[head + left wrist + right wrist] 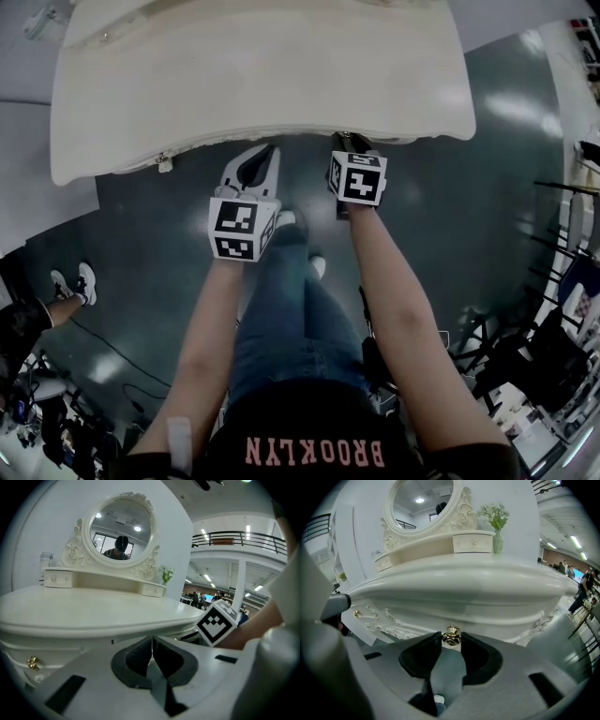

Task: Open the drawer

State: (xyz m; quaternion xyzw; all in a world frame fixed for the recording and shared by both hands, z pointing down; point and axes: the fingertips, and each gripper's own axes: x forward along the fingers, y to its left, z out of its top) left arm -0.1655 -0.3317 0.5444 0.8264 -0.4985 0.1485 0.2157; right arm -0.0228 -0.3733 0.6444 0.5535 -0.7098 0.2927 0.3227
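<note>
Cream-white ornate dressing table: its curved front drawer sits flush beneath the top (contents unseen). Right gripper is clamped on the drawer's small gold metal knob. Left gripper hovers below the tabletop edge, jaws pressed together, empty. A slim glass vase holds white flowers.

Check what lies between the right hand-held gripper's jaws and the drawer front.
Only the gold knob, pinched between the jaw tips of the right hand-held gripper. Nothing else intervenes, as the right gripper view shows.
</note>
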